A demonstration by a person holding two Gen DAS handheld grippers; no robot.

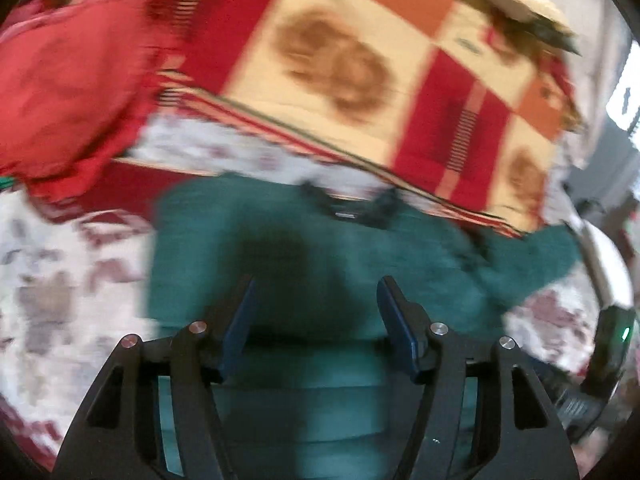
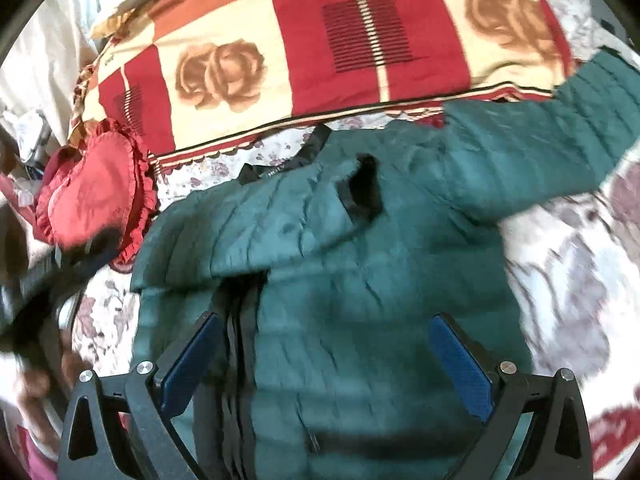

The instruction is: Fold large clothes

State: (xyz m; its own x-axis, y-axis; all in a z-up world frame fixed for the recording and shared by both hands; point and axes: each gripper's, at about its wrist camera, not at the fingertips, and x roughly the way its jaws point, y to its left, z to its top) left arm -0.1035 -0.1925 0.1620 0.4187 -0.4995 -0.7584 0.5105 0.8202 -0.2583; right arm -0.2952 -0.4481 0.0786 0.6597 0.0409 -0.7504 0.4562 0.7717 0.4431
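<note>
Both jaws released over green jacket [image 2: 360,280]; right gripper [image 2: 326,360] should pinch outstretched sleeve [image 2: 540,152], fold inward.

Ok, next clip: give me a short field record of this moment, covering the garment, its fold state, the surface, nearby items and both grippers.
garment: teal quilted puffer jacket
fold state: one sleeve folded across the chest, the other sleeve spread out to the side
surface: white floral bedsheet
nearby: red-and-cream rose-patterned blanket; red frilled cushion
left gripper: open, nothing between the pads
right gripper: open above the jacket, holding nothing
</note>
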